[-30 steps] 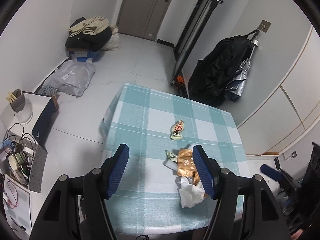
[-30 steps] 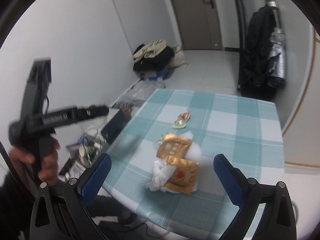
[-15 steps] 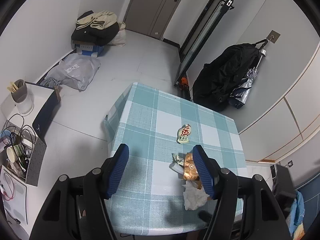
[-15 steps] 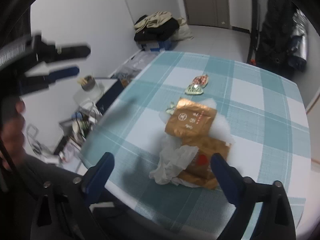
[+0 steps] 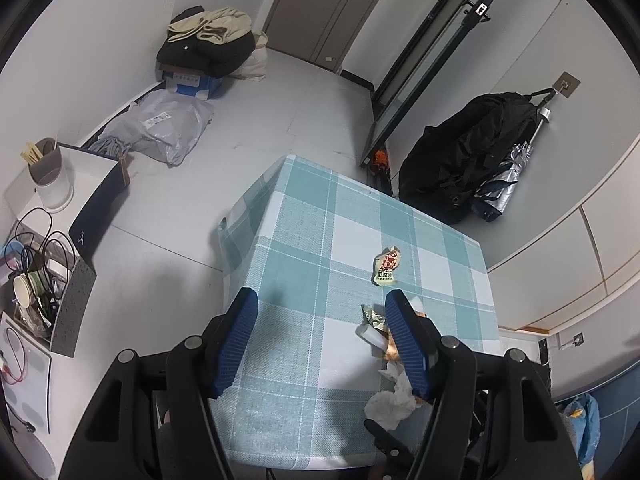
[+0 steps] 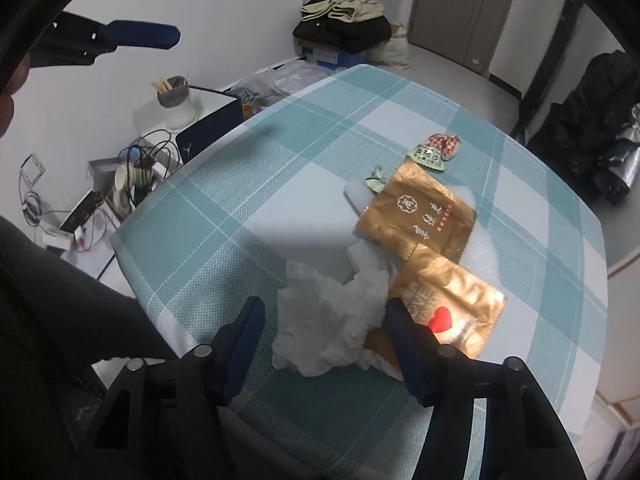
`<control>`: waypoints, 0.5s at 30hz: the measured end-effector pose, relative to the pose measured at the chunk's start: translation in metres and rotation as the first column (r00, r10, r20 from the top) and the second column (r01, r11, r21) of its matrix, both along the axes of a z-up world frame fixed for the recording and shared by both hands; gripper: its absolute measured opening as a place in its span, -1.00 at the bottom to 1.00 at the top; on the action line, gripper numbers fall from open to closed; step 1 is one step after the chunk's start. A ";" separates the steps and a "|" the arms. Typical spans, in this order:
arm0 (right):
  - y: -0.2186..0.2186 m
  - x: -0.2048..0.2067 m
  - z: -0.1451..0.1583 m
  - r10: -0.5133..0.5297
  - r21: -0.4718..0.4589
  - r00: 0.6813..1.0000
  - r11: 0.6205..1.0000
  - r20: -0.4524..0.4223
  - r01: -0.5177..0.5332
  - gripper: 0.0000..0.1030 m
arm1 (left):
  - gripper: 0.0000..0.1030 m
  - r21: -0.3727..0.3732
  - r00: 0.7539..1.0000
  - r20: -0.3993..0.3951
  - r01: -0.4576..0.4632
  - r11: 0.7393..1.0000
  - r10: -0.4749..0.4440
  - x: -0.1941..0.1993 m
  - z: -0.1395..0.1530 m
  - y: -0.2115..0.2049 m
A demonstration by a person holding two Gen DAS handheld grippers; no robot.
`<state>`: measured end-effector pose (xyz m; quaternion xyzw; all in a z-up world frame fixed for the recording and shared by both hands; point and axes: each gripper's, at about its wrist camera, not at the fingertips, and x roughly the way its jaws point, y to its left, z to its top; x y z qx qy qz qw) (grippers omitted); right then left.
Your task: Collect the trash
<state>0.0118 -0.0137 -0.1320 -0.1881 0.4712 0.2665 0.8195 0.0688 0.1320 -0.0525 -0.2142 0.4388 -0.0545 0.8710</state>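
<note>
We stand in a lived-in home room: a teal-and-white checked tablecloth [image 5: 320, 248], heaped clothes on a cardboard box [image 5: 208, 44], a black coat on a wall hook [image 5: 460, 168], a grey door [image 5: 320, 8].

Crumpled white tissue [image 6: 328, 320], gold wrappers [image 6: 416, 216] (overlapping), on checked tablecloth [image 6: 240, 208]

Tablecloth [image 6: 248, 216]: matt woven check cloth | wrappers [image 6: 416, 220]: glossy gold foil (creased) | tissue [image 6: 324, 320]: crumpled white paper | gripper pads [image 6: 244, 344]: ribbed blue, matt
</note>
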 end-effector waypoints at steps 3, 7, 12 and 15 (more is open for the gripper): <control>0.001 0.001 -0.003 -0.001 -0.003 1.000 1.000 -0.011 0.001 -0.08 | 0.21 0.008 1.000 0.001 -0.002 1.000 0.002 0.000 0.000 -0.001; 0.004 -0.002 -0.006 0.024 -0.012 1.000 1.000 -0.008 -0.025 -0.34 | 0.21 0.022 1.000 -0.002 -0.002 1.000 0.002 0.000 -0.001 -0.002; 0.008 -0.007 -0.005 0.053 -0.005 0.998 0.999 -0.013 -0.053 -0.61 | 0.21 0.029 1.000 -0.010 -0.008 1.000 0.008 0.001 -0.004 0.000; 0.005 -0.005 -0.003 0.047 0.021 0.998 0.999 -0.039 -0.046 -0.66 | 0.21 0.017 1.000 -0.017 -0.016 1.000 0.016 0.002 -0.005 0.002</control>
